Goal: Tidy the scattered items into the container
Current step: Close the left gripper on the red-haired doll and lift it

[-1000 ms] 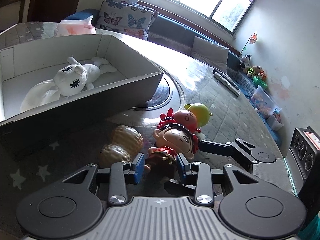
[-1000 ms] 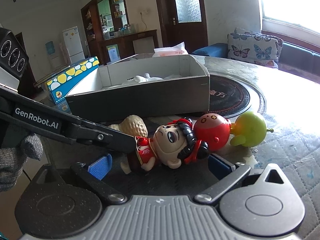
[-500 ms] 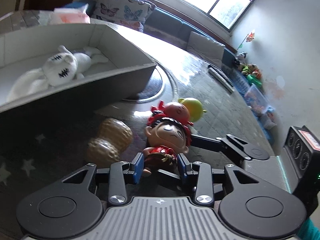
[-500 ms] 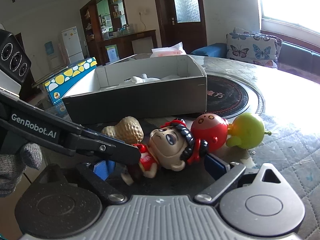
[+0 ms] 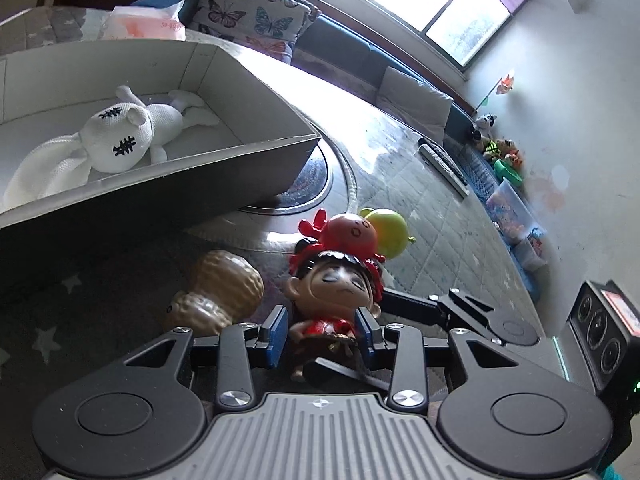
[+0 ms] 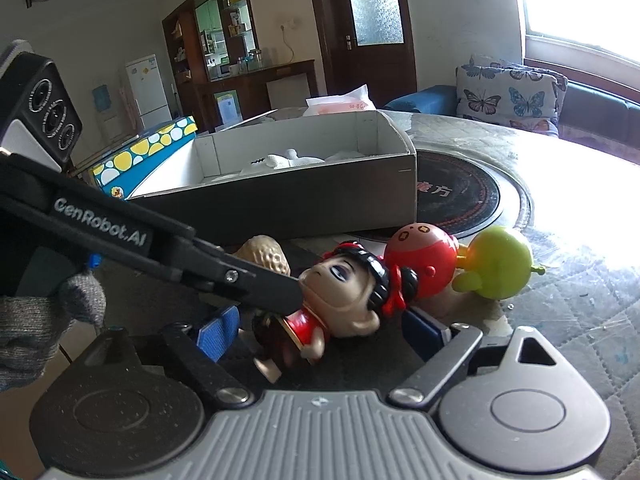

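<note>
A doll (image 5: 332,284) with black hair and a red dress is on the table with its body between the blue pads of my left gripper (image 5: 321,334), which is shut on it. In the right wrist view the doll (image 6: 344,300) leans head-up, and my right gripper (image 6: 320,330) straddles it, jaws closing, pads still clear of it. A peanut toy (image 5: 224,292), a red round toy (image 5: 352,232) and a green round toy (image 5: 388,228) lie close behind. The open grey box (image 5: 200,184) holds a white plush rabbit (image 5: 116,136).
A dark round turntable (image 6: 460,196) sits beside the box. A tissue pack (image 5: 144,20) is behind the box and remote controls (image 5: 444,164) lie farther across the table. A blue and yellow carton (image 6: 140,152) stands off the table's left. A grey-gloved hand (image 6: 40,320) holds the left gripper.
The doll has tipped from lying on its side to more upright in the left gripper's hold. The right gripper's jaws have narrowed around it.
</note>
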`<move>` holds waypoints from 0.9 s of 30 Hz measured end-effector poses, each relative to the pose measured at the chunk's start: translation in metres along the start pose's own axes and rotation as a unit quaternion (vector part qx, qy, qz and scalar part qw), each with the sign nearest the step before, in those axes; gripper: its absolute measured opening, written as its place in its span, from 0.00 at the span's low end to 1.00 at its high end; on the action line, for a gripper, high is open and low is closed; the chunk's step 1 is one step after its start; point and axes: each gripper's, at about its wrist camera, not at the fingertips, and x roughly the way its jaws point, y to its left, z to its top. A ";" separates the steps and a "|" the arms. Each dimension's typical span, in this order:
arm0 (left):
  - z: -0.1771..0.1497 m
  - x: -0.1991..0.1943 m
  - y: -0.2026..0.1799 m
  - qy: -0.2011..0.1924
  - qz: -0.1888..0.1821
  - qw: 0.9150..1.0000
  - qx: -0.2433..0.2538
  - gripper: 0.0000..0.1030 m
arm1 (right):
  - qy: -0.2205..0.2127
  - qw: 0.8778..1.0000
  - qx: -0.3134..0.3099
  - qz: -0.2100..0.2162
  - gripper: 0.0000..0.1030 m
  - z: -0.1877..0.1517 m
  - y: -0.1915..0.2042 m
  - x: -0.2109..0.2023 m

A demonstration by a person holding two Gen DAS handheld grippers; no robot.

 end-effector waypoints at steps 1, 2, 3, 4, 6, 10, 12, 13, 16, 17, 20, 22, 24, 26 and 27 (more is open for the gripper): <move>0.001 0.002 0.001 0.003 0.000 1.000 -0.002 0.38 | 0.000 1.000 0.000 0.000 0.87 0.000 0.000 0.001; 0.003 0.005 0.001 0.006 0.001 1.000 -0.004 0.38 | 0.001 1.000 0.001 0.000 0.87 0.001 -0.001 0.001; 0.004 0.008 0.002 0.008 -0.001 1.000 -0.008 0.38 | 0.002 1.000 0.004 -0.001 0.87 0.001 -0.001 0.002; 0.005 0.010 0.003 0.009 -0.004 1.000 -0.011 0.38 | 0.003 1.000 0.006 0.000 0.86 0.001 -0.002 0.003; 0.007 0.013 0.004 0.015 -0.013 1.000 -0.016 0.38 | 0.004 1.000 0.012 0.003 0.84 0.001 -0.004 0.004; 0.007 0.018 0.004 0.025 -0.025 0.999 -0.018 0.39 | 0.007 1.000 0.020 0.001 0.83 0.002 -0.008 0.007; 0.007 0.019 0.003 0.028 -0.025 0.999 -0.016 0.40 | 0.008 1.000 0.024 0.004 0.81 0.001 -0.010 0.007; 0.006 0.019 0.002 0.028 -0.024 0.999 -0.014 0.40 | 0.009 0.999 0.028 0.011 0.78 0.000 -0.012 0.008; 0.005 0.018 0.001 0.026 -0.025 0.999 -0.012 0.40 | 0.010 0.999 0.030 0.013 0.78 0.000 -0.011 0.008; 0.004 0.018 0.002 0.025 -0.025 0.999 -0.012 0.40 | 0.009 0.999 0.030 0.013 0.78 0.000 -0.011 0.008; 0.002 0.017 -0.001 0.021 -0.022 1.000 -0.006 0.39 | 0.009 0.999 0.029 0.010 0.77 0.000 -0.009 0.008; 0.000 0.015 -0.005 0.019 -0.019 1.000 0.002 0.38 | 0.009 1.000 0.028 0.008 0.75 0.000 -0.008 0.007; -0.001 0.011 -0.006 0.017 -0.019 1.000 0.002 0.38 | 0.005 1.000 0.031 0.006 0.71 0.002 -0.007 0.004; -0.002 0.006 -0.006 0.011 -0.023 1.000 0.001 0.38 | 0.002 1.000 0.025 0.006 0.71 0.005 -0.005 0.000; -0.002 0.003 -0.007 0.007 -0.024 1.000 0.001 0.38 | -0.001 1.000 0.022 0.005 0.71 0.006 -0.003 -0.002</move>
